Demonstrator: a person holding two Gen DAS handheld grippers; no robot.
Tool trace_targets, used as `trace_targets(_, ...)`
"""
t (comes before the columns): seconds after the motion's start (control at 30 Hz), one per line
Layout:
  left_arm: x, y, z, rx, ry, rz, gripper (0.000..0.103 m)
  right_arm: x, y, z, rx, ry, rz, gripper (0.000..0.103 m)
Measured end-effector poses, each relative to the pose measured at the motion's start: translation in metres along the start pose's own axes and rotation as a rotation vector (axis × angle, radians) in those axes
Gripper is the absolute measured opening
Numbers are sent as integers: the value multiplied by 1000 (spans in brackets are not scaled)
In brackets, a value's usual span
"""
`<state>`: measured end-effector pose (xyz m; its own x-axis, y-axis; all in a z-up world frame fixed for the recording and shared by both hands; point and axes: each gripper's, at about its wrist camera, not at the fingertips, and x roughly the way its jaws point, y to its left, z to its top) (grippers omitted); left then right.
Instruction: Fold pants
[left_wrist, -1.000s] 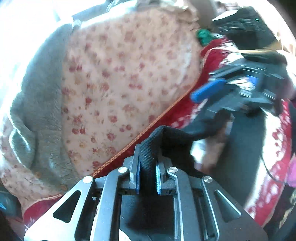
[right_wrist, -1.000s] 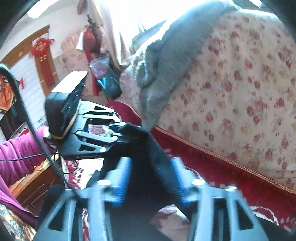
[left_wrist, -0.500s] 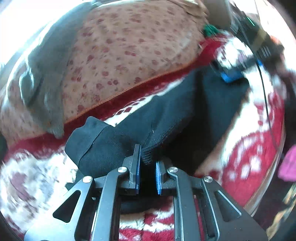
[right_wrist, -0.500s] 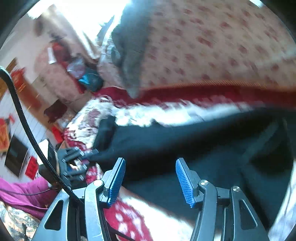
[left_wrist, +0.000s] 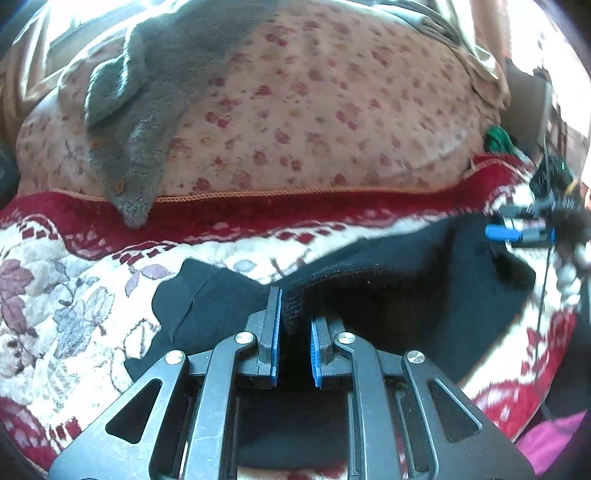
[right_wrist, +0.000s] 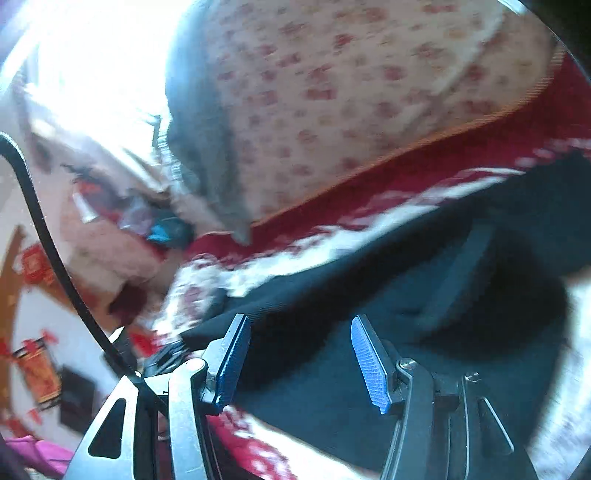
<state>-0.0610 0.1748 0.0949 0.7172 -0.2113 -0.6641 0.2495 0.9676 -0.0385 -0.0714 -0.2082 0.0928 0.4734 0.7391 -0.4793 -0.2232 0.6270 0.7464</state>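
Observation:
Black pants (left_wrist: 406, 295) lie spread across a red and white floral blanket (left_wrist: 74, 280). My left gripper (left_wrist: 294, 306) is shut on a ribbed edge of the pants, low over the blanket. My right gripper (right_wrist: 299, 332) is open and empty above the black pants (right_wrist: 443, 295), its blue pads apart. The right gripper also shows in the left wrist view (left_wrist: 524, 230), at the far right end of the pants. The right wrist view is blurred.
A large pink floral quilt (left_wrist: 314, 103) is piled behind the blanket with a grey fleece garment (left_wrist: 140, 122) draped over it. A green item (left_wrist: 498, 138) sits at the quilt's right end. A black cable (right_wrist: 44, 229) runs through the right wrist view.
The pants came down from mid-air onto the blanket. My right gripper let go of them and opened. My left gripper lowered, still holding the ribbed edge.

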Motion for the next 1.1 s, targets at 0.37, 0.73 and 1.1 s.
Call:
trace_targets(0.37, 16, 14, 14, -46, 17, -3, 12, -105, -55, 12, 62, -225, -618, 55)
trace_targets(0.73, 27, 24, 30, -78, 58, -21, 12, 11, -14, 77, -544, 298, -592, 67)
trace_targets(1.1, 46, 40, 46, -143, 90, -22, 12, 23, -5, 24, -767, 379, -664, 66)
